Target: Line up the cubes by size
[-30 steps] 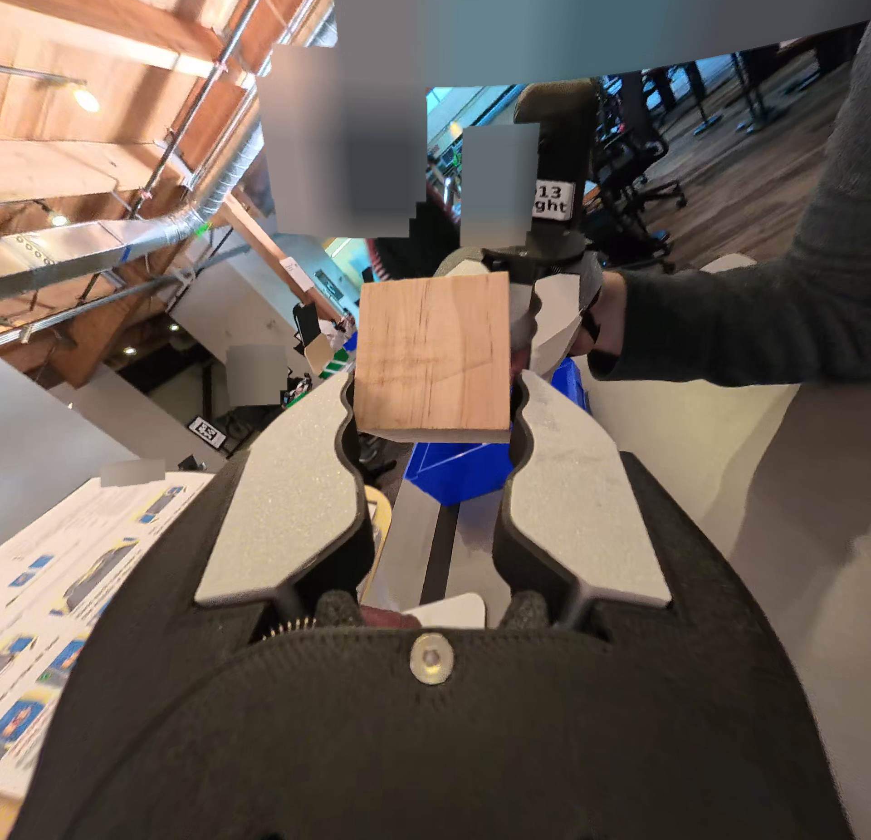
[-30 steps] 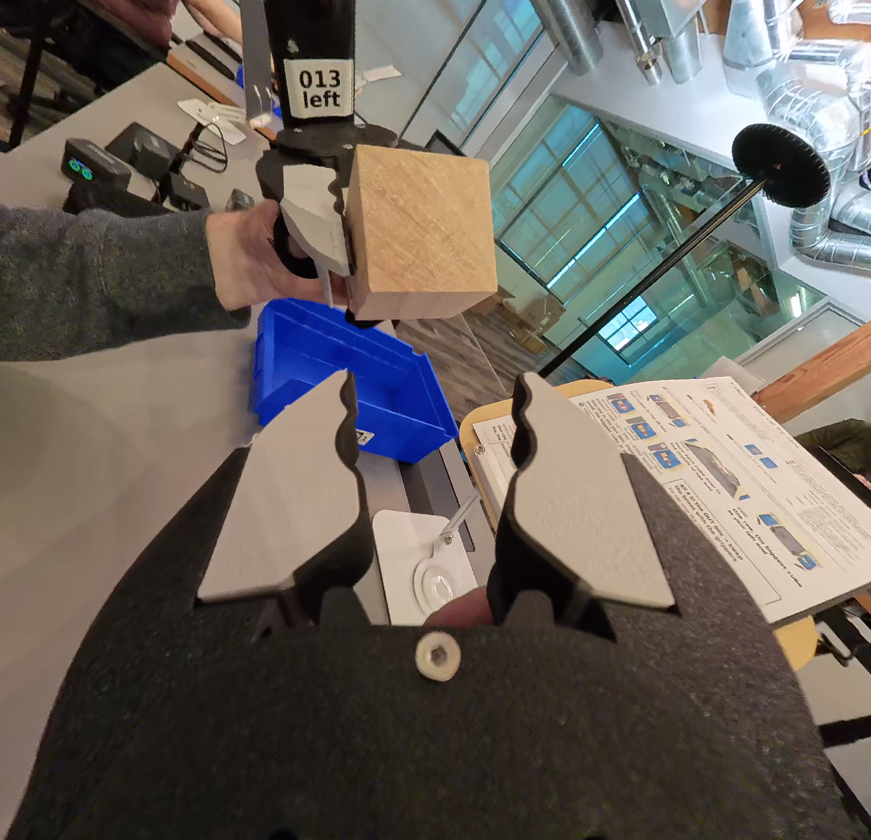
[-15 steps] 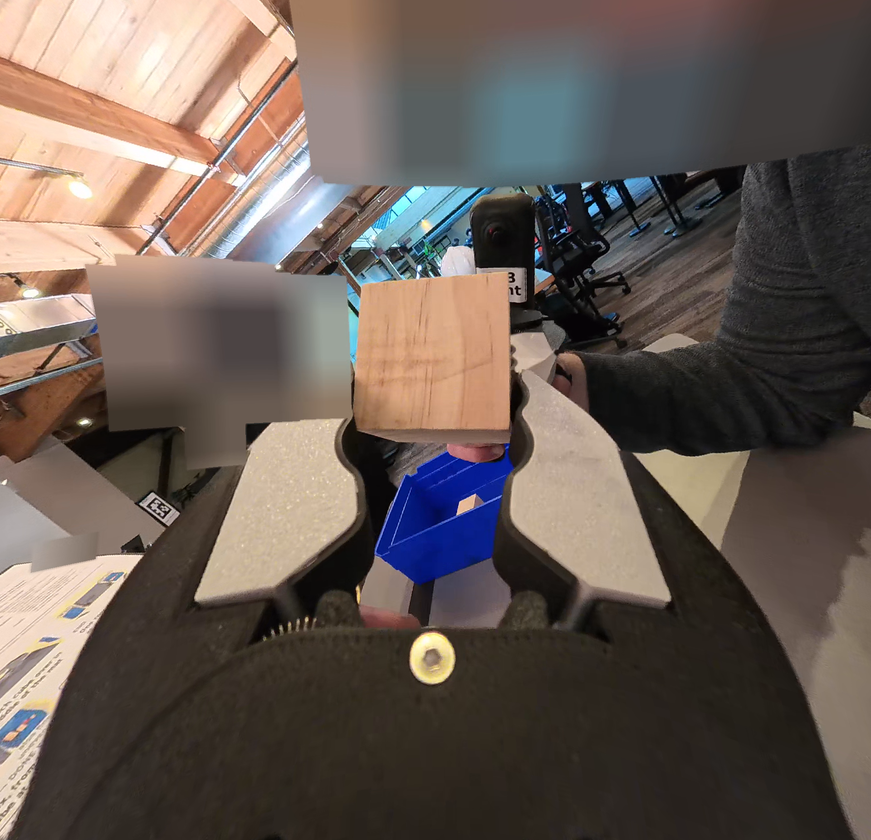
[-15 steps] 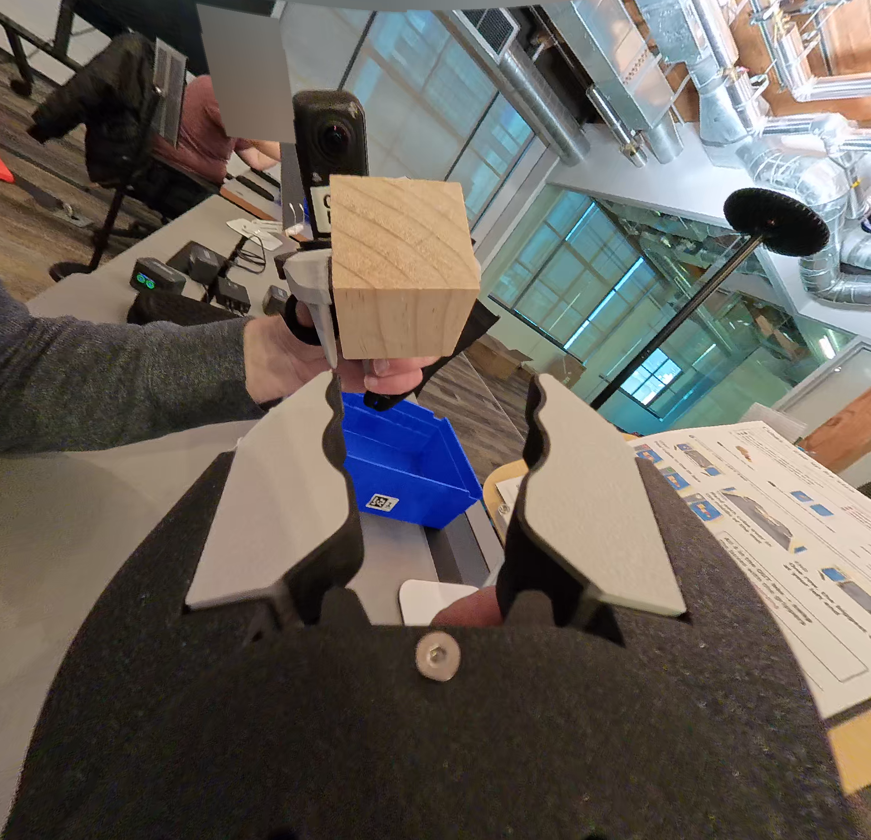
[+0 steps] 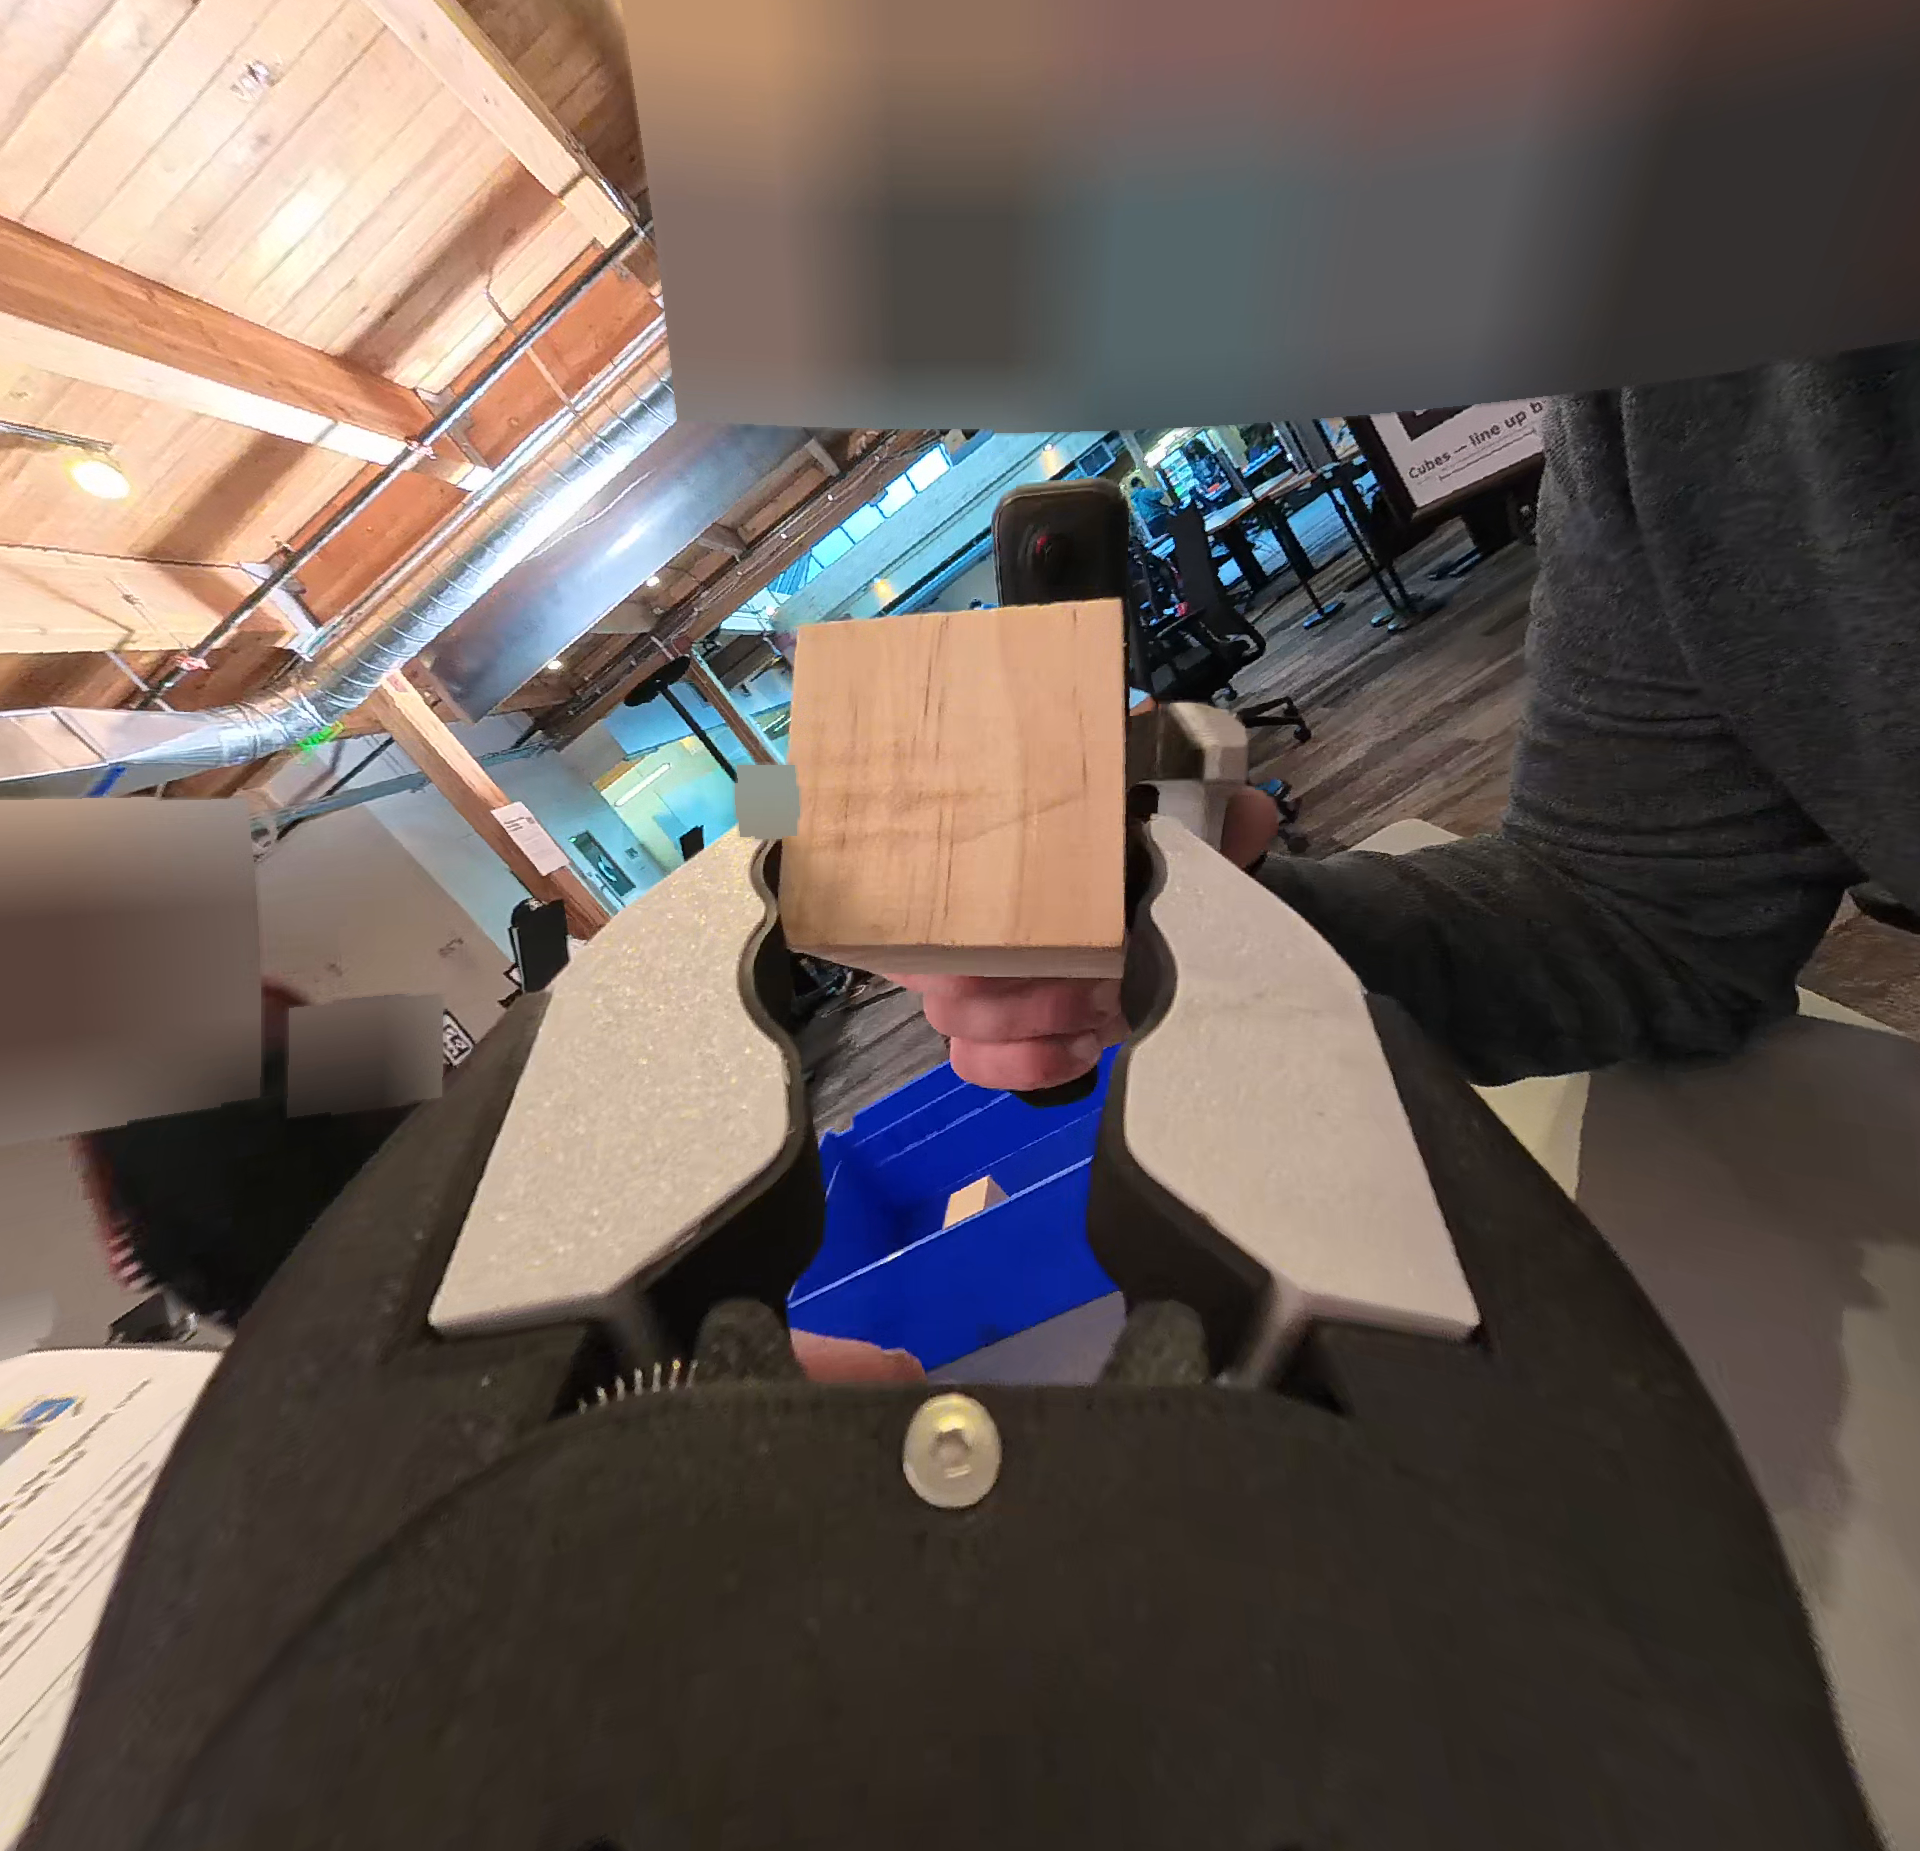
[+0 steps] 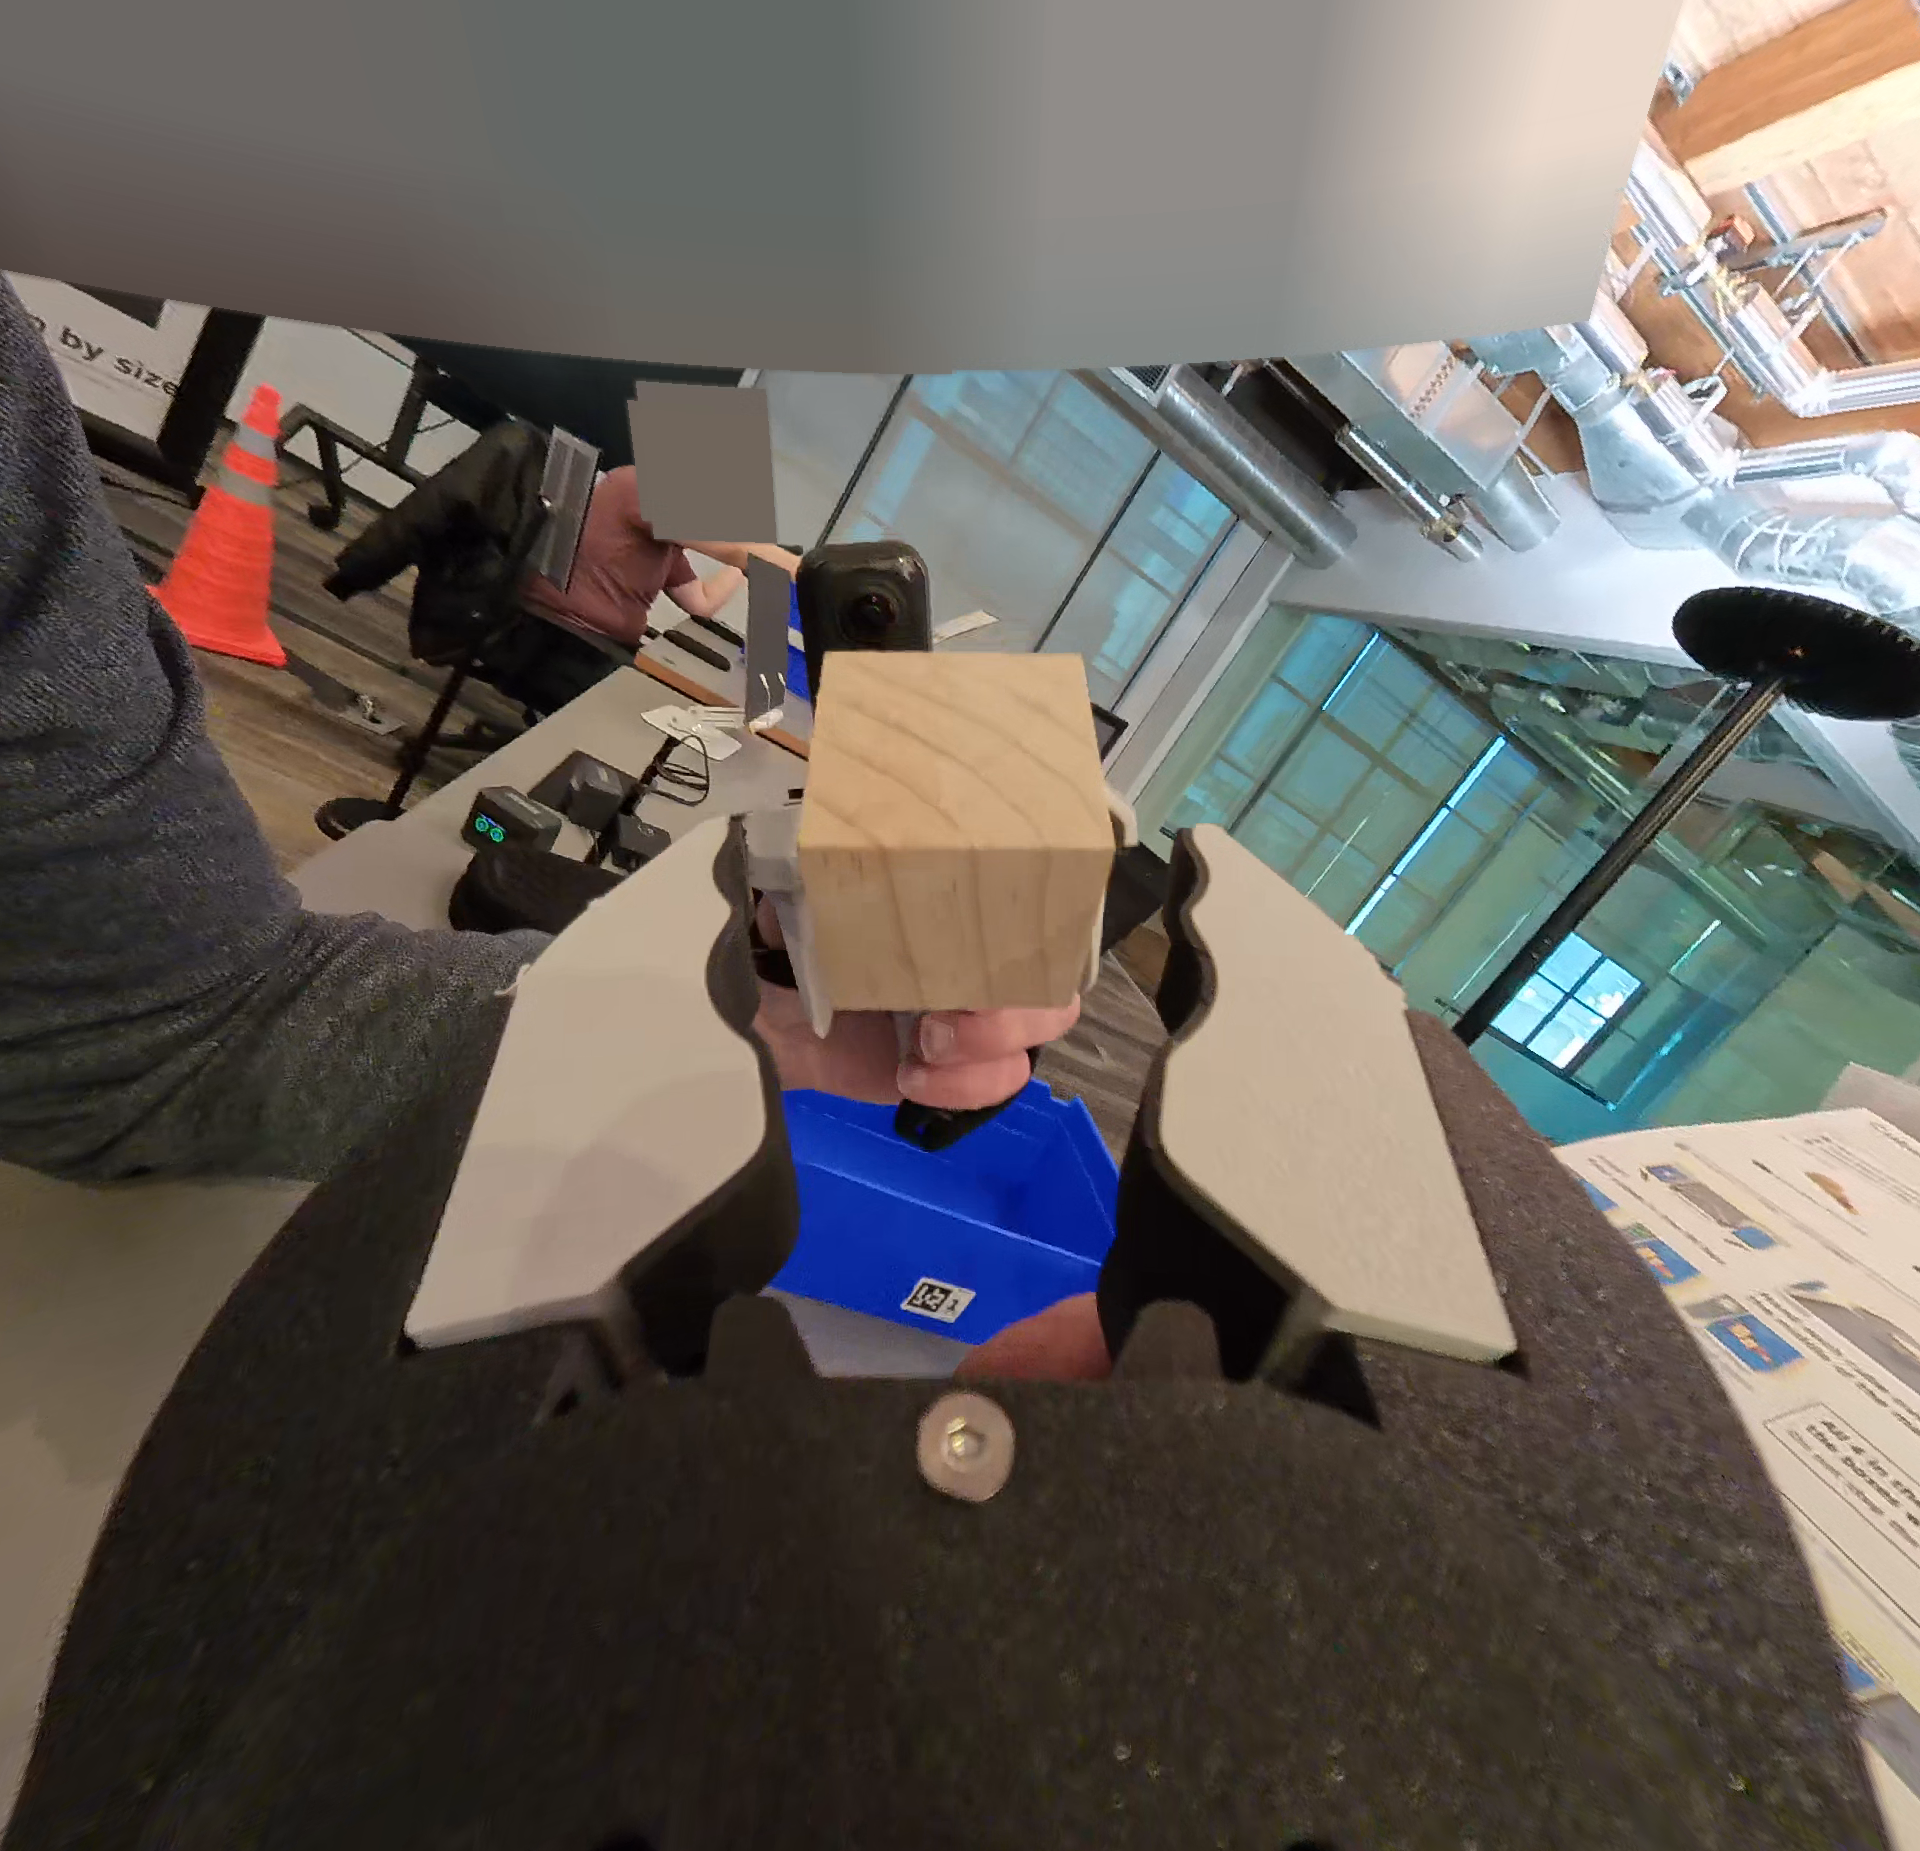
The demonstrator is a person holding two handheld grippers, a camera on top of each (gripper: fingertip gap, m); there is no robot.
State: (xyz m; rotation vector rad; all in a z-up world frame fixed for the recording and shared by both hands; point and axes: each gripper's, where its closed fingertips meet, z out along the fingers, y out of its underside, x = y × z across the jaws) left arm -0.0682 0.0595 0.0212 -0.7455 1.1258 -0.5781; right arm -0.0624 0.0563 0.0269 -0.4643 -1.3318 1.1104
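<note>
My left gripper (image 5: 956, 856) is shut on a large pale wooden cube (image 5: 956, 793), one pad pressed on each side, and holds it up in the air. In the right wrist view the same cube (image 6: 951, 835) shows head-on, with the left gripper's fingers (image 6: 779, 866) on its flanks. My right gripper (image 6: 956, 845) is open and faces the cube. Its fingertips frame the cube with a gap on both sides. One right finger (image 5: 1210, 762) shows just behind the cube's right edge. A small wooden cube (image 5: 971, 1201) lies in the blue bin (image 5: 935, 1271) below.
The blue bin (image 6: 935, 1209) stands on a grey table (image 6: 125, 1282) under both grippers. A printed sheet (image 6: 1766, 1282) lies to the right. Black devices (image 6: 509, 825) sit on a farther table, with an orange cone (image 6: 234, 544) on the floor beyond. A seated person is behind. Less than 4 cm separates the two grippers' tips.
My right gripper's jaws have opened wider, and it has swung in line with the cube. The left gripper has kept its hold and turned the cube toward the right gripper.
</note>
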